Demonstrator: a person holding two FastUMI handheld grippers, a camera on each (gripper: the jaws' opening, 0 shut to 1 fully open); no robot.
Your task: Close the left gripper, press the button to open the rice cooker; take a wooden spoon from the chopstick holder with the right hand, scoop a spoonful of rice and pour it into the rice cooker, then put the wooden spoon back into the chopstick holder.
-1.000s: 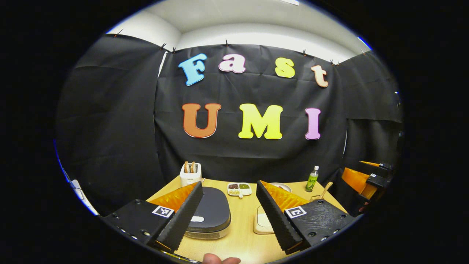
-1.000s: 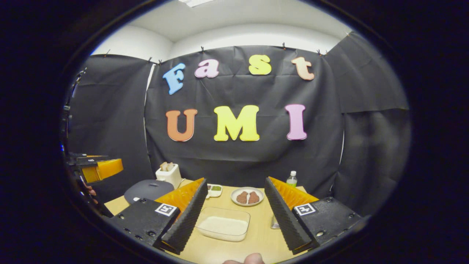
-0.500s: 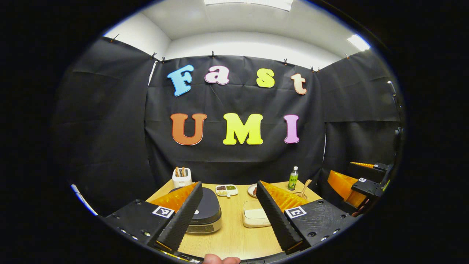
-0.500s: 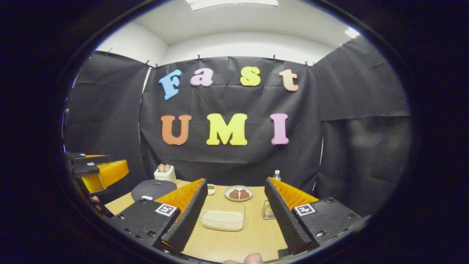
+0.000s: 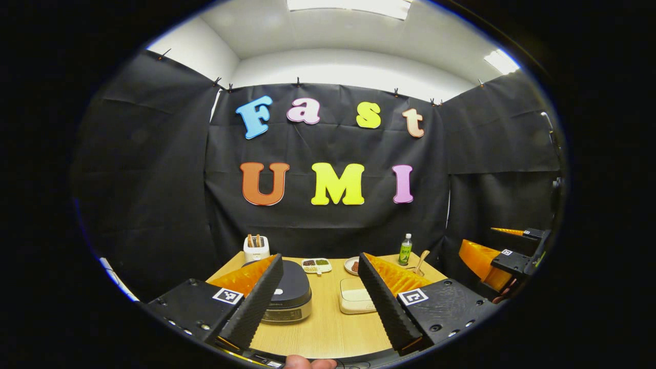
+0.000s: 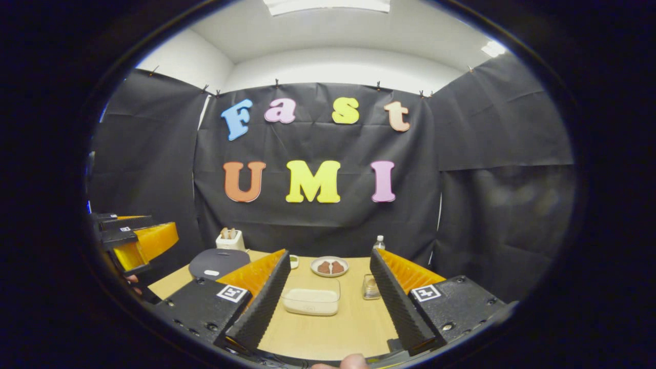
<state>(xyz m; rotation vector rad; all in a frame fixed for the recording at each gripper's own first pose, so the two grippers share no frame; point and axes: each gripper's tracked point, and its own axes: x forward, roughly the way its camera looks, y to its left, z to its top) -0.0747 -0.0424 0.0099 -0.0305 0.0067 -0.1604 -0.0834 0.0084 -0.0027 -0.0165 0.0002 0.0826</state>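
Left gripper: fingers apart, holding nothing.
Right gripper: fingers apart, holding nothing.
Rice cooker: lid down.
Wooden spoon: in holder.

Two handheld grippers, each built of black bodies and ribbed fingers.

On the left gripper, two flat wedge-shaped fingers with ridged inner faces are seen, each mounted on a black textured block set with small screws and marked with a square black-and-white tag. The same build is repeated on the right gripper, with ridged fingers, screwed black blocks and a square tag on each. A fingertip of the holding hand is glimpsed at the lower edge of the left gripper view.
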